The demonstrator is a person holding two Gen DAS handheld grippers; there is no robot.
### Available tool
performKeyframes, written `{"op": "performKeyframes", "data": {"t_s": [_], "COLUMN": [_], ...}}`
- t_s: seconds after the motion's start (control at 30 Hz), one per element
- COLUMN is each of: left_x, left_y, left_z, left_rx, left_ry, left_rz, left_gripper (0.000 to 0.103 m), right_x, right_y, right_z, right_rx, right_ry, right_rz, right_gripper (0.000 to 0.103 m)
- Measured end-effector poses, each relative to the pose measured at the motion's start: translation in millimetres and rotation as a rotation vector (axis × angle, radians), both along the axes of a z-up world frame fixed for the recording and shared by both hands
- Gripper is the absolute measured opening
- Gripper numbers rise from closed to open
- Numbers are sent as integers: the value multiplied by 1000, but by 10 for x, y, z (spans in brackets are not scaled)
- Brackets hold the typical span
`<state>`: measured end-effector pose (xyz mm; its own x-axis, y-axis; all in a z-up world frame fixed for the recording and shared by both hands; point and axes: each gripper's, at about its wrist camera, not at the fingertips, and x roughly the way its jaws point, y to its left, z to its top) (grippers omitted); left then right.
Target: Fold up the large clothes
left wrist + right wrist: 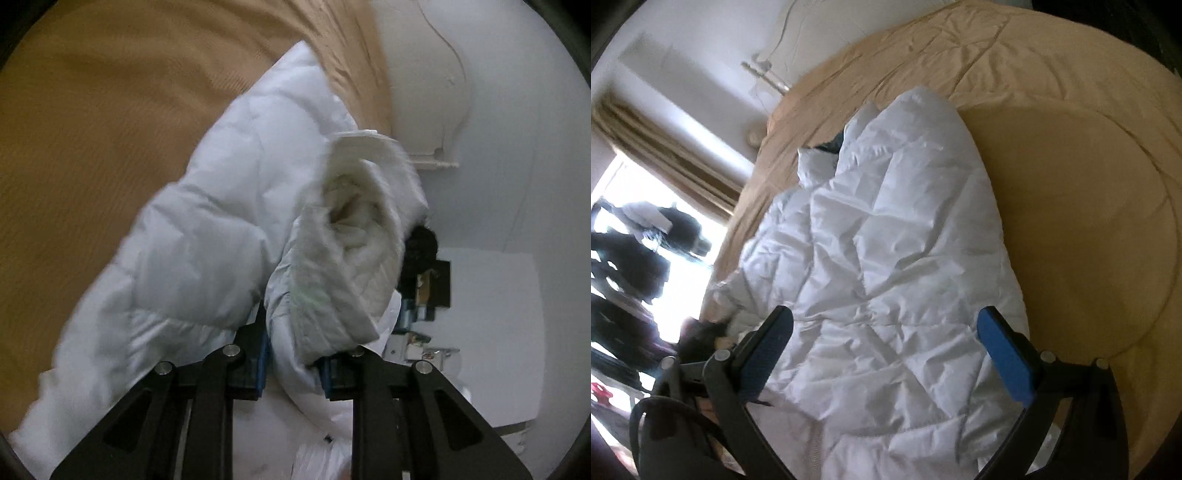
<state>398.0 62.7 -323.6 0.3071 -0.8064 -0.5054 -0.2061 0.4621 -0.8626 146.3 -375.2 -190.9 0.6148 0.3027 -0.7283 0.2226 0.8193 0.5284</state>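
**White puffer jacket on the tan bed, left gripper pinching its fur-trimmed edge**

Left wrist view: the left gripper has its two blue-padded fingers drawn in on a bunched fold of the white puffer jacket, with cloth packed between the pads and spilling over the right one. The part it pinches is a rolled, fur-trimmed edge (it looks like the hood or collar, though the blur makes that hard to settle), which rises in front of the camera. A quilted stretch of the jacket runs from the lower left corner up toward the top centre, lying on the tan bedcover. To the right is a white wall with a thin cable trailing down it, and lower down some dark items on a pale surface, too blurred to name.

Right wrist view: the right gripper is spread wide with nothing between its fingers; the blue pad of one finger shows on the right, the other finger is in shadow on the left. It hangs over the jacket's crumpled quilted body, which lies across the bedcover from the lower centre up to a peak near the top. Whether the fingertips touch the cloth cannot be told. At left are a beige curtain and a bright window, with dark shapes silhouetted against it.
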Motion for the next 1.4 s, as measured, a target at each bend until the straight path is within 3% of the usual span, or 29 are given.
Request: {"op": "performKeyframes", "data": {"t_s": [0.17,0.33,0.53,0.57,0.6,0.63,0.67,0.73,0.83,0.97,1.07,1.2,1.27,1.4], "left_x": [-43,-232,-757,-797,-817,-805,-777,-721,-496,-163,-64,-135,-138,-147], "left_y": [-27,-282,-203,-179,-211,-270,-349,-545,-946,-1000,-795,-743,-732,-775], "left_z": [775,1262,1902,1985,2072,2113,2096,2011,1627,878,471,455,451,432], "left_rx": [268,470,656,682,717,722,697,681,800,899,911,957,957,966], "left_ry": [-176,-325,-447,-480,-513,-538,-564,-590,-602,-428,-349,-388,-383,-379], "left_rz": [-47,-35,121,146,127,90,49,-2,-104,-174,-185,-204,-194,-195], "left_gripper": [25,25,25,36,67,83,97,97,92,77,77,77,77,79], "right_x": [39,27,25,23,21,23,27,35,47,49,59,33,9,259], "right_y": [56,89,133,141,156,174,194,250,330,372,357,250,154,81], "right_z": [-82,-78,-125,-140,-144,-153,-156,-157,-158,-190,-246,-253,-129,329], "right_rx": [-58,-99,-133,-132,-134,-143,-152,-182,-235,-276,-321,-343,-316,-278], "right_ry": [16,17,36,36,37,39,41,46,49,55,76,100,103,-3], "right_rz": [4,7,3,5,5,8,9,10,16,16,17,16,-24,-31], "right_gripper": [100,100,100,100,100,100,100,100,100,100,98,86,70,69]}}
